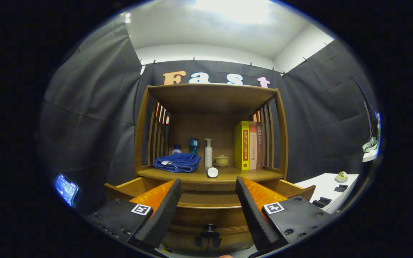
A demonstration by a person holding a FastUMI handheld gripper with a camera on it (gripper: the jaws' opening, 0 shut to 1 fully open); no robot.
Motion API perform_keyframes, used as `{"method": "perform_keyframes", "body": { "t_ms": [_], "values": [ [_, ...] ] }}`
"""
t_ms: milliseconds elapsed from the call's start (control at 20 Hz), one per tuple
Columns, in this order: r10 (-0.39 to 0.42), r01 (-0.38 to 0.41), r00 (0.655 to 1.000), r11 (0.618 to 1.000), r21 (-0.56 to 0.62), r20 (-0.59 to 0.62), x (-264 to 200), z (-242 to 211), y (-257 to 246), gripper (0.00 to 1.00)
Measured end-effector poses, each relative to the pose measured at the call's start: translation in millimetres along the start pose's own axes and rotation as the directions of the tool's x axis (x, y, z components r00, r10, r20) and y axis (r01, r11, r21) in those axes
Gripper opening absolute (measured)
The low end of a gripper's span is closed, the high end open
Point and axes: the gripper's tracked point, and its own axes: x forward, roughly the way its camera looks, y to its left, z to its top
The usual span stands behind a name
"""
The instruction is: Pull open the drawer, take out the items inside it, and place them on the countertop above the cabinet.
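A: Fingers spread wide on the gripper [208,193], holding nothing. The drawer [210,206] is pulled out just ahead, under the countertop [192,174].

B: What's inside is hidden. I'd tip down over the opening before closing on anything, clear of the knob [210,228].
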Motion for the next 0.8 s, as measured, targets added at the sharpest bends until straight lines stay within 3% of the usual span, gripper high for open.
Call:
{"method": "perform_keyframes", "body": {
  "t_ms": [300, 800],
  "values": [
    [0.029, -0.033, 0.992, 0.999, -0.028, -0.119, -7.9, -66.5, 10.4, 0.98],
    [0.029, -0.030, 0.979, 1.000, -0.004, -0.204, 3.6, -102.6, 7.2, 0.98]
  ]
}}
